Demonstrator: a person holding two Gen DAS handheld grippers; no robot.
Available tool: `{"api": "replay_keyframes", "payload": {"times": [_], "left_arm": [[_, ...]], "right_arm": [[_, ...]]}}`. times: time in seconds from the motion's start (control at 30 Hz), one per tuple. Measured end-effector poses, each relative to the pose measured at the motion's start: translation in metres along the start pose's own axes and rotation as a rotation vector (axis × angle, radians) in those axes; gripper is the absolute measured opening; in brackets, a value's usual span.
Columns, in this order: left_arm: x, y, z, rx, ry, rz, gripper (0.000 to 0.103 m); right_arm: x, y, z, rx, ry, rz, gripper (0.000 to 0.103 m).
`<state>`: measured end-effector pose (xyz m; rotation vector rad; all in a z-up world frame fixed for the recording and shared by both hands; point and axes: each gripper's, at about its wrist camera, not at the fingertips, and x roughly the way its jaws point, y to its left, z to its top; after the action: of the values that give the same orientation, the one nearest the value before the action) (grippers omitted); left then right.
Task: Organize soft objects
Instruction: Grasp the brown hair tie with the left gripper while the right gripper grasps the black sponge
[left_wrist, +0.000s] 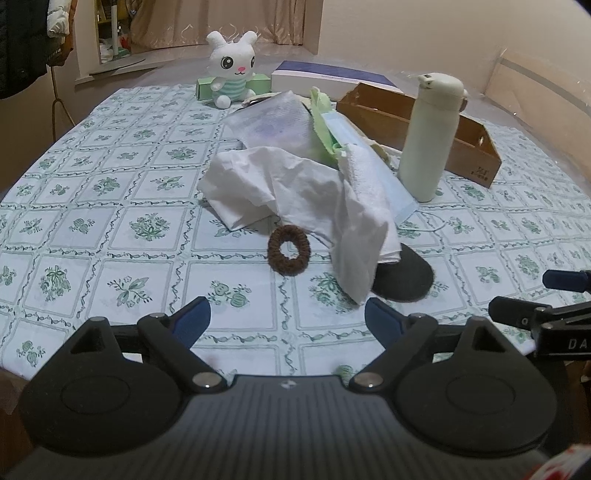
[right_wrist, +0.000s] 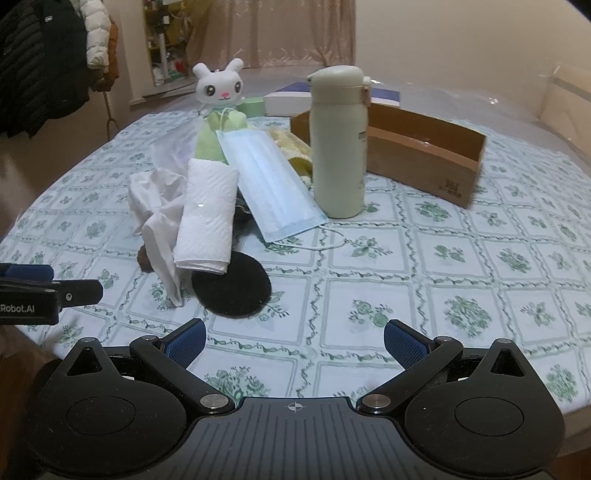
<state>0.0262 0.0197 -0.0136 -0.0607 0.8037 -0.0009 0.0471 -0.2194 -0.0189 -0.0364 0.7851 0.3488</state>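
from the left wrist view, the left gripper (left_wrist: 287, 321) hangs low over the near edge of the table (left_wrist: 110, 236) with its blue pads spread wide and nothing between them. just ahead of it lies a brown hair tie (left_wrist: 289, 249), flat on the patterned cloth and touching the hem of a crumpled white cloth (left_wrist: 280, 184). that cloth drapes over a black round pad (left_wrist: 404, 277) and leans against a heap with a folded paper towel (left_wrist: 365, 166), a blue face mask (left_wrist: 384, 184) and a green cloth bag (left_wrist: 321, 122). a pale bottle (left_wrist: 430, 136) stands upright just right of the heap, with an open cardboard box (left_wrist: 469, 147) behind it, and a plush rabbit (left_wrist: 231, 66) sits at the far edge. the tip of the right gripper shows at the right border. from the right wrist view, the right gripper (right_wrist: 294, 345) also stands wide and empty, short of the black round pad, and the box's hollow looks empty. the soft things seem untouched in their pile, so the sorting looks to be at its very start, in the approach to a first pick. the next move likely calls for one gripper to reach forward and down over a single piece, perhaps the hair tie or the pad, and close without dragging the cloth lying on it.
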Motion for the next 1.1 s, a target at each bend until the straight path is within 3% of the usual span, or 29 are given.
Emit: {"api": "replay_keyframes", "payload": {"times": [0.37,0.53,0.8,1.1], "left_arm": [[0.035,0.017,0.008,0.025,0.024,-0.011,0.084],[0.052,0.017,0.014,0.075,0.022,-0.046,0.084],[0.084,0.018,0.022,0.097,0.045,-0.066,0.081],[0.107,0.015,0.03,0.119,0.031,-0.113,0.065]], "right_arm": [[0.045,0.004,0.011,-0.145,0.011,0.141,0.102],[0.07,0.014,0.017,-0.302,0.031,0.224,0.091],[0.102,0.019,0.02,-0.433,0.047,0.275,0.086],[0.116,0.015,0.023,-0.471,0.053,0.329,0.081]]}}
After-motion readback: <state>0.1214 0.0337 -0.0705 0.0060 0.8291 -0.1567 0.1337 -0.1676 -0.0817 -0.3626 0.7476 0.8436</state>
